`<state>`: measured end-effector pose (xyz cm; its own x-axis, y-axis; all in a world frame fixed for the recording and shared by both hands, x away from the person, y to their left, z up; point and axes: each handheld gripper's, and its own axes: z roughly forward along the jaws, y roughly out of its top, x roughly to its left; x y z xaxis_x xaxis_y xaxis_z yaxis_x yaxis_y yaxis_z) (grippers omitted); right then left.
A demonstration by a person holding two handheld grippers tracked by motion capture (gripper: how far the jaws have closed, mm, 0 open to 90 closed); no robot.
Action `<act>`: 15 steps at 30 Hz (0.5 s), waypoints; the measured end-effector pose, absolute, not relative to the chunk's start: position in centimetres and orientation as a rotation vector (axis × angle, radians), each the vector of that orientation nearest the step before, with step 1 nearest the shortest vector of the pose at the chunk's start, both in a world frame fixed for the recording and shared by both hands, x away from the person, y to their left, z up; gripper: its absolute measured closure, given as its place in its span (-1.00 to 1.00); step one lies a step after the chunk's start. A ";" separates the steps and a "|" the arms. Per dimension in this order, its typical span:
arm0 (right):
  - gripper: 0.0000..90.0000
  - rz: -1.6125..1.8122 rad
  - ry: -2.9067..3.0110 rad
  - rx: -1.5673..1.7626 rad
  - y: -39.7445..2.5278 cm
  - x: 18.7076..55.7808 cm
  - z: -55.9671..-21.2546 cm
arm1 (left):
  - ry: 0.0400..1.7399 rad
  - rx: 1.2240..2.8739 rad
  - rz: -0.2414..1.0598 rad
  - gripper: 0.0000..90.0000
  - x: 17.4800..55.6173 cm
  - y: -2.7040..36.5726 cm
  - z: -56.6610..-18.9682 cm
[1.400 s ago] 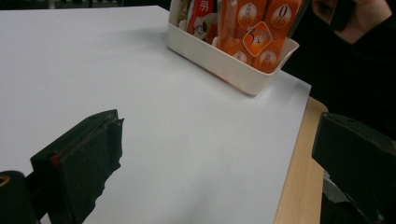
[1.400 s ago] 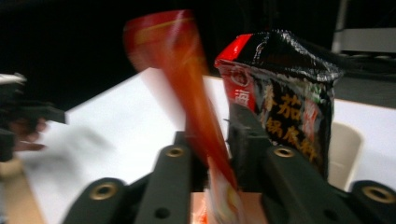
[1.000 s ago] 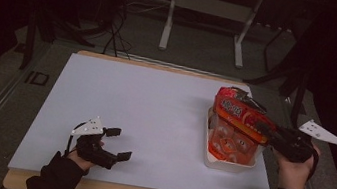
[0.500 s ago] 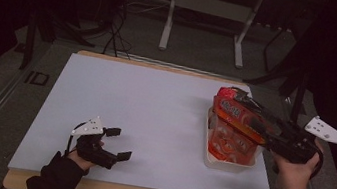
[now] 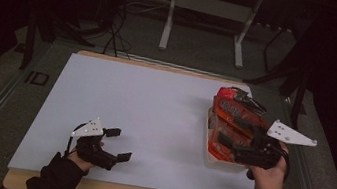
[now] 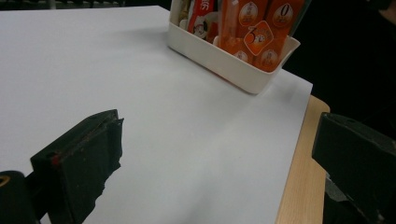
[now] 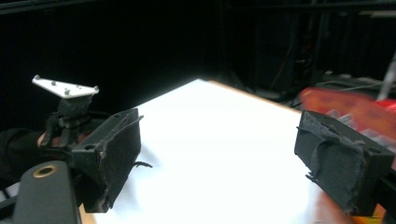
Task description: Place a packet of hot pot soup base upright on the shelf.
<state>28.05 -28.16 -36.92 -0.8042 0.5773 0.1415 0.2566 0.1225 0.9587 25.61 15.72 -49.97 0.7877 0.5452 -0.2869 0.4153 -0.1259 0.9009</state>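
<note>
High view: the left claw rests released at 7 o'clock on the desk; the right claw sits beside the white bin of orange packets at 4 o'clock.

Left gripper view: jaws wide apart, bin toward 1 o'clock.

Right gripper view: jaws apart, empty. Likely between steps; next probably means gripping a packet.

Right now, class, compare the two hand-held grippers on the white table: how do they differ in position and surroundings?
The left hand-held gripper sits low over bare white tabletop near the front edge, far from any object. The right hand-held gripper is raised beside the cream plastic bin of orange snack packets, its grey three-cornered plate tipped above the hand. Both have black jaws standing open, gripping nothing.
</note>
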 end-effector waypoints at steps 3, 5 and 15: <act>-0.68 1.726 2.180 0.813 -27.5 28.1 -37.9 | 0.751 1.750 0.133 -0.96 25.6 15.7 -50.0; -0.68 1.704 2.193 0.803 -27.1 28.1 -38.4 | 0.750 1.747 0.132 -0.96 25.6 15.8 -49.9; -0.69 1.671 2.289 0.789 -25.8 28.1 -41.3 | 0.748 1.743 0.130 -0.96 25.6 15.8 -49.9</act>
<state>28.07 -25.76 -41.34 -0.8377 0.5259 0.1473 0.3005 0.2186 0.9284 25.57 15.82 -49.90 0.7889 0.5424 -0.2888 0.4128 -0.1197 0.9029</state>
